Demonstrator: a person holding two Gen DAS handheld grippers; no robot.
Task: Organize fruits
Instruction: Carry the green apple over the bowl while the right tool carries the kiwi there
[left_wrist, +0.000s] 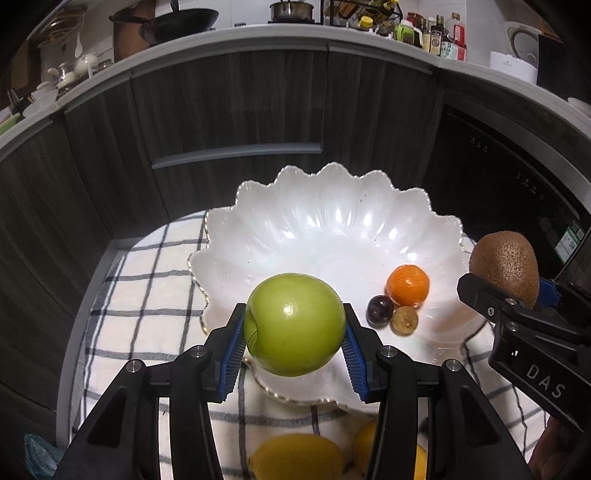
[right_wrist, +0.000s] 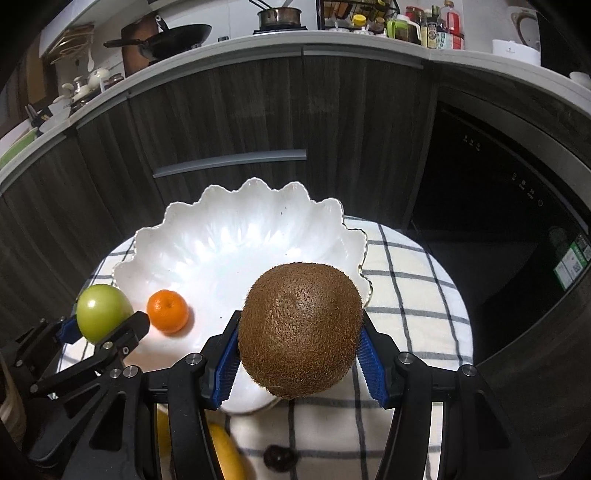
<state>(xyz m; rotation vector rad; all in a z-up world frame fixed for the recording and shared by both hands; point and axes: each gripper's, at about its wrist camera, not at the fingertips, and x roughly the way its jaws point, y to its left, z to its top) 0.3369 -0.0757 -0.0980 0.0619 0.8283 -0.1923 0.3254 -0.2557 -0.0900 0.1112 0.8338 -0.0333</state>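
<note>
My left gripper (left_wrist: 294, 334) is shut on a green apple (left_wrist: 294, 325), held over the near left rim of a white scalloped bowl (left_wrist: 332, 221). Between the blue pads of my right gripper (right_wrist: 300, 339) sits a brown kiwi (right_wrist: 300, 328), gripped above the bowl's (right_wrist: 229, 236) near right edge. Inside the bowl lie an orange mandarin (left_wrist: 407, 285), a dark purple fruit (left_wrist: 379, 309) and a small brownish fruit (left_wrist: 405, 320). Each wrist view also catches the other gripper with its fruit: the kiwi (left_wrist: 506, 267) at the right, the apple (right_wrist: 101, 312) at the left.
The bowl stands on a white cloth with dark checks (left_wrist: 147, 295) over a small round table. Yellow fruits (left_wrist: 295, 458) lie on the cloth near me, and a dark fruit (right_wrist: 279, 458) too. Dark cabinet fronts (left_wrist: 229, 110) and a crowded kitchen counter lie beyond.
</note>
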